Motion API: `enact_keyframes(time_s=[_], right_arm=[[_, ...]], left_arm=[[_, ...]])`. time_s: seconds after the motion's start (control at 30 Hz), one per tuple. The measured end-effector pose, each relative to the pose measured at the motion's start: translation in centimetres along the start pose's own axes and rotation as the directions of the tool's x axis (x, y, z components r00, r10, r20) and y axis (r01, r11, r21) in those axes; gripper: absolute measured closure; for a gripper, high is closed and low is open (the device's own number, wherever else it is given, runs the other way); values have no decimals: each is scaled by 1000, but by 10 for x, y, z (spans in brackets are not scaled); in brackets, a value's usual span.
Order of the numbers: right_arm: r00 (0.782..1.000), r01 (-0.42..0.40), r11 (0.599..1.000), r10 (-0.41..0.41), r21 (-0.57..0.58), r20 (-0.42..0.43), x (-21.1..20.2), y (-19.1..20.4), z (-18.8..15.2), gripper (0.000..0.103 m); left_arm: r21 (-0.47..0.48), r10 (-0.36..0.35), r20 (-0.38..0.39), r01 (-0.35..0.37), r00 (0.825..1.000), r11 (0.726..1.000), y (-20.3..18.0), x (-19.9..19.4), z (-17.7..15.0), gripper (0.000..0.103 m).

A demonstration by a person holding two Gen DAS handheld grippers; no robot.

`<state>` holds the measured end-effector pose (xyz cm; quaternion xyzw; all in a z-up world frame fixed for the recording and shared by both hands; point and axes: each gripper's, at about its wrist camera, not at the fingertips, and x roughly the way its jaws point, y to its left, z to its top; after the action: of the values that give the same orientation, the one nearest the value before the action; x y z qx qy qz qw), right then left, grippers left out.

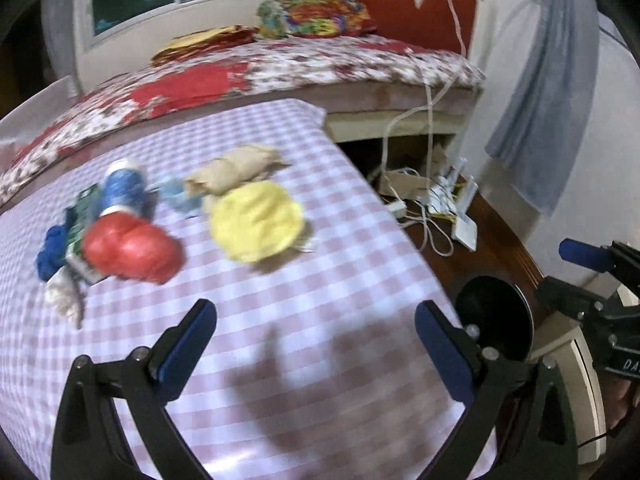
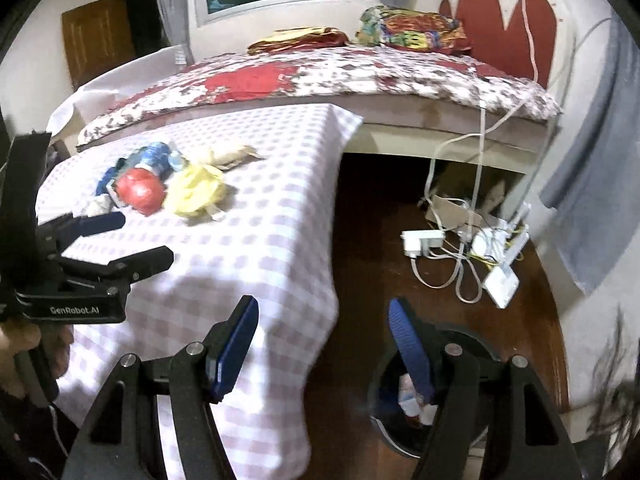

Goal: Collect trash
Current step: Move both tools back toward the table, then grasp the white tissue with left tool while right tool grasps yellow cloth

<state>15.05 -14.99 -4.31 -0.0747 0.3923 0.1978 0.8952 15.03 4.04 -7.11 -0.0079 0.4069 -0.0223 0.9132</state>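
Trash lies in a pile on the checked tablecloth (image 1: 304,292): a yellow crumpled wrapper (image 1: 256,222), a red crumpled bag (image 1: 132,250), a blue bottle (image 1: 120,188), a brown paper wad (image 1: 236,168) and a blue scrap (image 1: 50,250). My left gripper (image 1: 316,332) is open and empty above the cloth, short of the pile. My right gripper (image 2: 324,344) is open and empty, over the table's right edge and a black bin (image 2: 400,408) on the floor that holds some trash. The pile also shows in the right wrist view (image 2: 168,184).
A bed with a floral cover (image 2: 320,76) stands behind the table. A power strip, white cables and a white router (image 2: 460,248) lie on the wooden floor to the right. The bin also shows in the left wrist view (image 1: 496,320).
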Motion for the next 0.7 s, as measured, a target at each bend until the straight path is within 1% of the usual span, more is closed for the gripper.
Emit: enact_keyframes(time_s=[0.13, 0.3, 0.53, 0.63, 0.7], right_arm=[[1000, -12, 1000, 12, -28, 6, 1, 25, 13, 33], [999, -50, 997, 51, -52, 12, 5, 64, 31, 34], [995, -97, 990, 96, -101, -17, 28, 116, 49, 34], [993, -114, 988, 110, -109, -36, 40, 132, 55, 34], [993, -110, 988, 105, -112, -48, 49, 139, 60, 34]], left_arm=[[-43, 39, 22, -38, 999, 998, 30, -13, -10, 3], [-108, 89, 40, -84, 995, 991, 66, -27, -22, 3], [-208, 101, 65, -86, 993, 974, 119, -44, -40, 3], [-245, 138, 48, -122, 989, 962, 144, -40, -45, 6], [-277, 165, 30, -151, 986, 949, 163, -35, -49, 11]])
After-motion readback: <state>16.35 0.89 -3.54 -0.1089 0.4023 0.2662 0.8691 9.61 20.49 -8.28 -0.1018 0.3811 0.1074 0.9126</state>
